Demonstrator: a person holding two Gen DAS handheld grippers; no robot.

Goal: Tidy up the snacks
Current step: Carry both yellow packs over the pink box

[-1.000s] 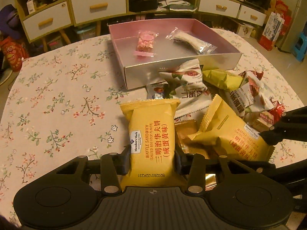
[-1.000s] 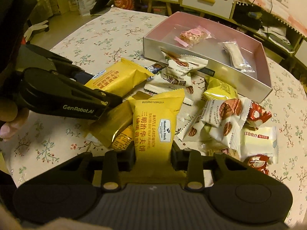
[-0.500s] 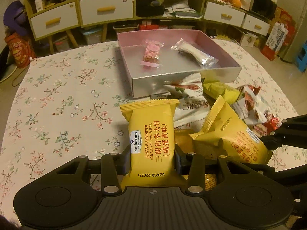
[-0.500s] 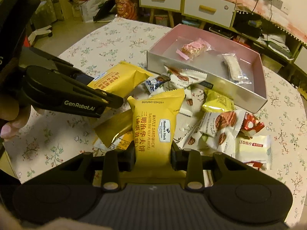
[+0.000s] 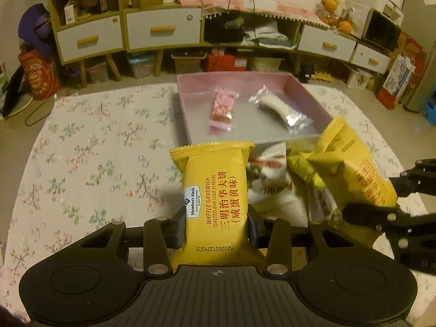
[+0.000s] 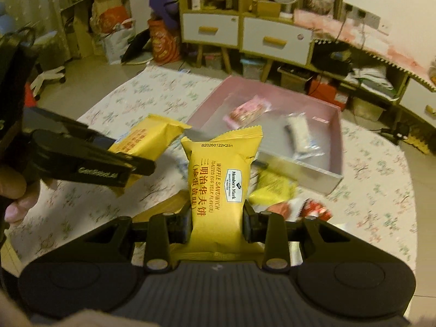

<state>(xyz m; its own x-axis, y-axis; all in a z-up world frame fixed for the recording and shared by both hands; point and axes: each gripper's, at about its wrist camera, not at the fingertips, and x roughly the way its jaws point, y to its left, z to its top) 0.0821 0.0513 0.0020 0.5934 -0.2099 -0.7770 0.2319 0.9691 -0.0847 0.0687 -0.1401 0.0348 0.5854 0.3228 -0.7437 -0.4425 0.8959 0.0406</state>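
Note:
My left gripper [image 5: 215, 229] is shut on a yellow waffle sandwich packet [image 5: 215, 190] and holds it in the air above the table. My right gripper [image 6: 216, 222] is shut on a second yellow waffle sandwich packet [image 6: 220, 179], also lifted. Each gripper shows in the other's view, the right one [image 5: 381, 212] with its packet [image 5: 354, 169], the left one [image 6: 114, 160] with its packet [image 6: 147, 139]. The pink box [image 5: 190, 125] lies ahead with a pink snack [image 5: 222, 106] and a white snack [image 5: 280, 109] inside. It also shows in the right wrist view [image 6: 338, 141].
A pile of loose snack packets [image 5: 272, 188] lies on the floral tablecloth [image 5: 95, 158] in front of the box, and also shows in the right wrist view [image 6: 294, 204]. Drawers and shelves [image 5: 163, 30] stand behind the table.
Both grippers have risen with their yellow packets, away from the snack pile. The table and box now look farther off and lower.

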